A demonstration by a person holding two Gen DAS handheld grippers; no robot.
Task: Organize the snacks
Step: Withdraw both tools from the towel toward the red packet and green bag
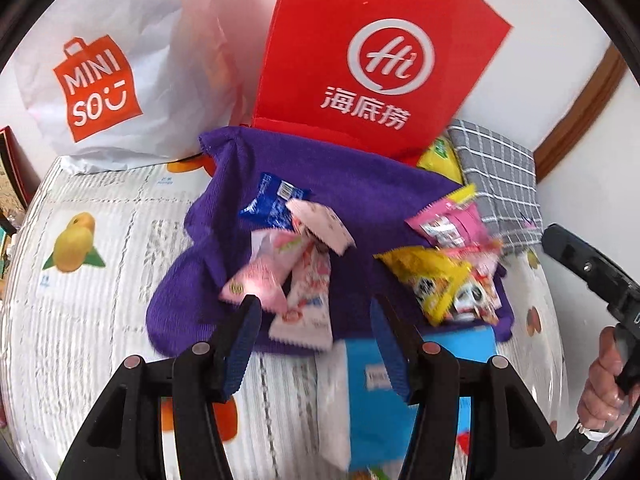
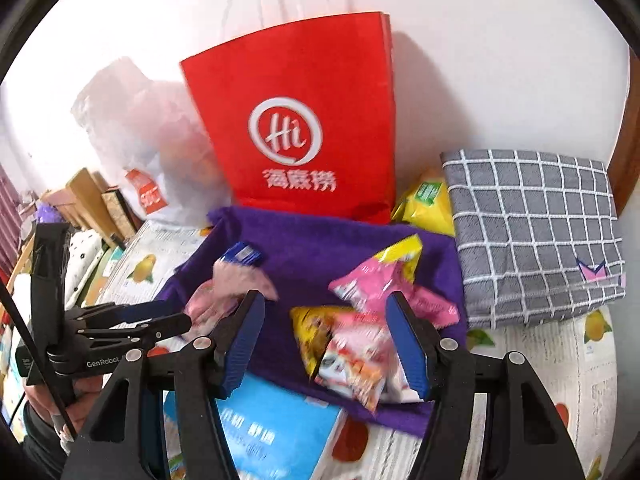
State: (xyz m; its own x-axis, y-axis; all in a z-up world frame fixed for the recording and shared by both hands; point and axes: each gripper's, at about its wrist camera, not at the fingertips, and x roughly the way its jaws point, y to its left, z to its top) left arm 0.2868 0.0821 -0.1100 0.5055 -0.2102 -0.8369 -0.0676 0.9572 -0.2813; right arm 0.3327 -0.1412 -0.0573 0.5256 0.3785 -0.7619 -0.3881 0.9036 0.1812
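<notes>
Blurred pink packets [image 2: 236,284] hide behind left gripper [image 2: 188,322].

Two paper bags [image 1: 372,60], one purple cloth [image 1: 360,184], roughly eight snack packets [image 1: 304,280]

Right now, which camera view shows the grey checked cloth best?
The right wrist view: the grey checked cloth appears almost whole there, folded, beside the purple cloth. The left wrist view shows it smaller, squeezed toward the right edge, partly behind snack packets.
</notes>
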